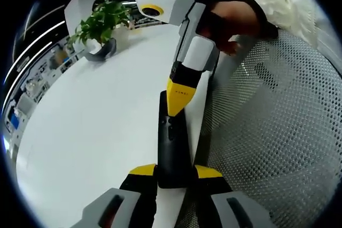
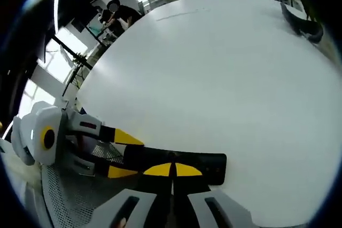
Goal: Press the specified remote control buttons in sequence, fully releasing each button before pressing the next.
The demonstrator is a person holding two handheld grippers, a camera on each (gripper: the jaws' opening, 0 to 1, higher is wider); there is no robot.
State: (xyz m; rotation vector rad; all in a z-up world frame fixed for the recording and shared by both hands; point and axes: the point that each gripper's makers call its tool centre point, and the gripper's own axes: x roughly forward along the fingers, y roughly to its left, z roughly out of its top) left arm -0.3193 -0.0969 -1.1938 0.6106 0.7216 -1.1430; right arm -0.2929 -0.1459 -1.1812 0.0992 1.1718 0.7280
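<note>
A long black remote point(image 1: 172, 137) sticks out over the white table's edge, and my left gripper point(image 1: 175, 171) is shut on its near end, one yellow-tipped jaw on each side. My right gripper point(image 1: 178, 100) comes down from above with its yellow tips together, shut, resting on the remote's upper face near the far end. In the right gripper view the remote point(image 2: 214, 166) lies crosswise. My right gripper point(image 2: 172, 170) touches its middle with closed tips. The left gripper point(image 2: 125, 155) clamps the remote's left end.
The white table point(image 1: 107, 110) is broad. A potted plant point(image 1: 99, 28) stands at its far side. A grey mesh surface point(image 1: 278, 132) lies beside the table edge. A hand point(image 1: 235, 20) holds the right gripper. A person point(image 2: 120, 14) stands far off.
</note>
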